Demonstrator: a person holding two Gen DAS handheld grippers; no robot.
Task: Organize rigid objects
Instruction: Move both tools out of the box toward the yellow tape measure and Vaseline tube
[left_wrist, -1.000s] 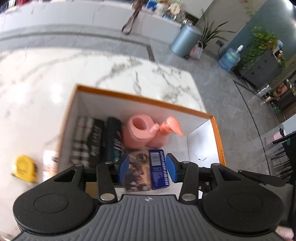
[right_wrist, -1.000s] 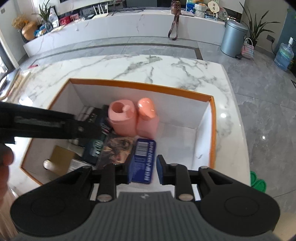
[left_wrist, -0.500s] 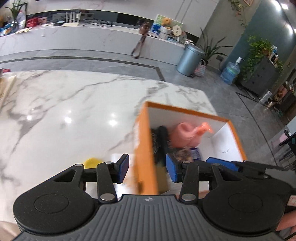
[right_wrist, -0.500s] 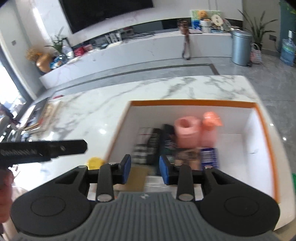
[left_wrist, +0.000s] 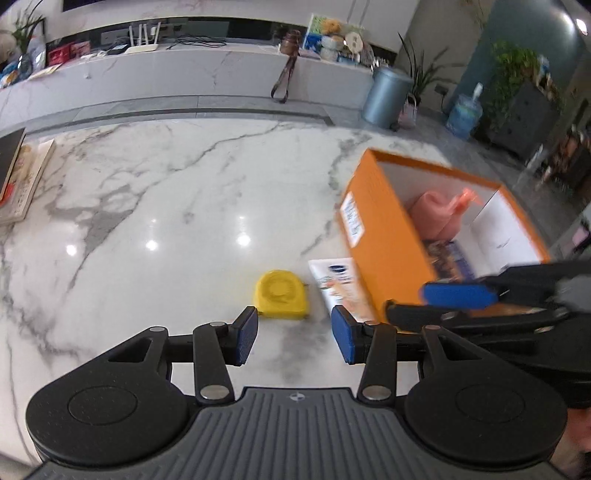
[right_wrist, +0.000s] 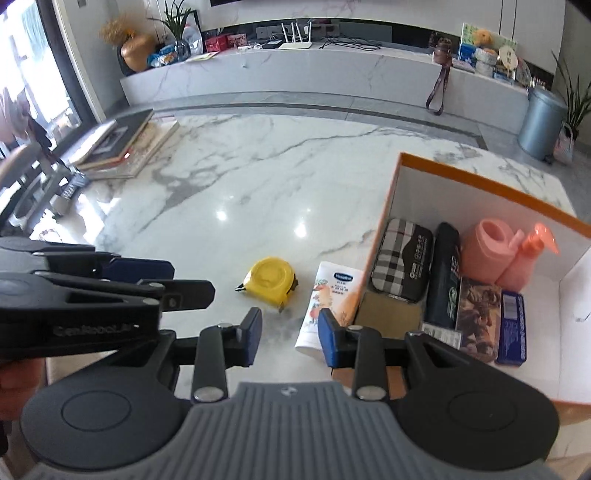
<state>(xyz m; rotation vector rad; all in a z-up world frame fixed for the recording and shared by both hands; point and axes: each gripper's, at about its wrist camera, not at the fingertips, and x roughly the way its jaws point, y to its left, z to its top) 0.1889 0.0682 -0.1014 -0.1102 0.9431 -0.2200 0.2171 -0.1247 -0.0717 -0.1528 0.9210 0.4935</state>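
Note:
A yellow tape measure (left_wrist: 280, 295) (right_wrist: 267, 282) lies on the marble table, just ahead of both grippers. Beside it a white lotion tube (left_wrist: 334, 280) (right_wrist: 330, 295) rests against the orange box (left_wrist: 384, 236) (right_wrist: 480, 184). Inside the box sit a pink pump bottle (right_wrist: 528, 258), a pink cup (right_wrist: 484, 247), a plaid case (right_wrist: 402, 266), a dark can (right_wrist: 443, 277), a picture box (right_wrist: 476, 321) and a blue tin (right_wrist: 511, 328). My left gripper (left_wrist: 294, 339) hovers short of the tape measure, its jaws opening with nothing between them. My right gripper (right_wrist: 290, 338) is open and empty, one fingertip over the tube's end.
A stack of books (right_wrist: 122, 147) (left_wrist: 18, 177) lies at the table's far left. Bare marble (left_wrist: 166, 206) stretches beyond the tape measure. The two grippers hang side by side, close together. A grey bin (left_wrist: 388, 96) stands on the floor past the table.
Both grippers have swung left, from above the box's contents to over the table by the tape measure and tube. The right jaws stand wider than a second ago.

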